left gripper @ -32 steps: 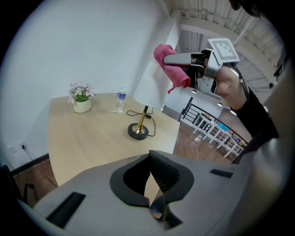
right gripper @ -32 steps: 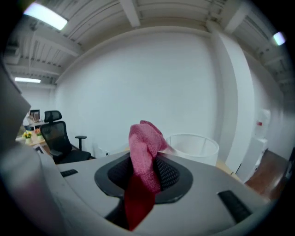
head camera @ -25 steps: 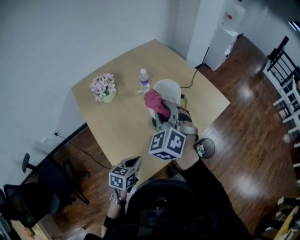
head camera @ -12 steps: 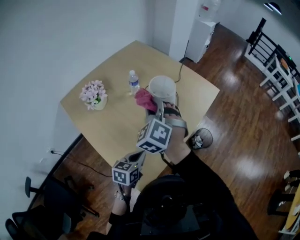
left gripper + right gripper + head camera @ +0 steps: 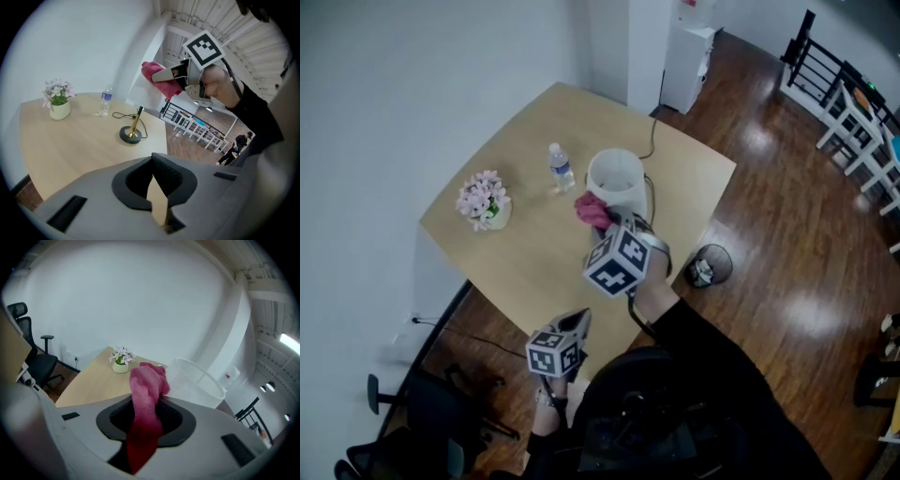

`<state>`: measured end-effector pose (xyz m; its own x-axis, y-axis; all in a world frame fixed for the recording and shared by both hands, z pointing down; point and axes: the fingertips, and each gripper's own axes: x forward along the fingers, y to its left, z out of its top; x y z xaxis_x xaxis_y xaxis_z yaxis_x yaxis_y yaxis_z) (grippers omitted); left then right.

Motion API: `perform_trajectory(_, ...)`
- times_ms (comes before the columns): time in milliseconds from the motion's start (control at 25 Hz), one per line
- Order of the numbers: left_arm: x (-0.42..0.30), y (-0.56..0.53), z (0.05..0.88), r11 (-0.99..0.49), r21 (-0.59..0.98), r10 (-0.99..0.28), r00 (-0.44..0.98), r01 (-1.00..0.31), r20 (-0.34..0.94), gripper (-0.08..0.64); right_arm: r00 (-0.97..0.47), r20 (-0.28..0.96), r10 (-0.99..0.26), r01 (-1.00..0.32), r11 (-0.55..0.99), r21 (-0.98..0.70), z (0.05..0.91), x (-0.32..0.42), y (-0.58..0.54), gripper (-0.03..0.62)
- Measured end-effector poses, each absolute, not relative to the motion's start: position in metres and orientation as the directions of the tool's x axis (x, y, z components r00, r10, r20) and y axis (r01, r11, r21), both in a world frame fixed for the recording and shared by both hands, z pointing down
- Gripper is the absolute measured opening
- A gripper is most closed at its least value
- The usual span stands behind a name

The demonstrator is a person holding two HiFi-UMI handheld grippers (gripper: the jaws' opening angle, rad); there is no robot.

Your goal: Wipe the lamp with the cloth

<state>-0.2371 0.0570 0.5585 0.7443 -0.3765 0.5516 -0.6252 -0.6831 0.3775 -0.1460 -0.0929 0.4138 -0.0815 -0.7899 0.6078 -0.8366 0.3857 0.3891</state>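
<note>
Right tool (image 5: 145, 420): jaws partly closed, clamped on a pink cloth (image 5: 146, 390), which bunches above the pads and trails back between them. Cloth sits at the near side of the white lamp shade (image 5: 199, 380), just beside it; actual contact cannot be made out. From the head view, the right tool (image 5: 614, 223) reaches over the counter (image 5: 525, 253), cloth (image 5: 592, 210) at the shade's (image 5: 616, 175) lower edge. Left tool (image 5: 157, 206): jaws together, nothing between them; it (image 5: 579, 322) hangs off the counter's near edge, well apart from the lamp. Left gripper view shows the lamp's brass stem and dark round base (image 5: 130, 135) standing on the counter, a cord (image 5: 117, 115) looping from it. Counter is pale wood, bare in its near half; water bottle (image 5: 560, 169) near the lamp, small pot of pink flowers (image 5: 483, 200) further left. Room: white walls, dark glossy wood floor (image 5: 787, 234), round waste bin (image 5: 706, 269) beside the counter, black office chair (image 5: 33, 362) by the wall.
</note>
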Motion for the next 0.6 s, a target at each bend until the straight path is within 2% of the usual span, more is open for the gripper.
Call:
perform_trajectory(240,-0.241,0.059,0.566,-0.665,0.387,-0.371,0.733,-0.638,0.57,0.003,-0.185,0.705,-0.685,-0.887,0.425,0.18,0.467,-0.15,-0.085,0.114)
perform_trajectory(440,-0.238,0.063,0.572,-0.657,0.389,-0.363,0.723,-0.646,0.588,0.003,-0.251,0.801,-0.543,-0.881,0.471,0.043,0.539,-0.158,-0.069,0.115)
perform_trajectory(600,-0.233,0.065,0.573,-0.657,0.389,-0.355,0.72,-0.646,0.596,0.003,-0.328,0.786,-0.524,-0.864,0.502,-0.025,0.538,-0.166,-0.058,0.115)
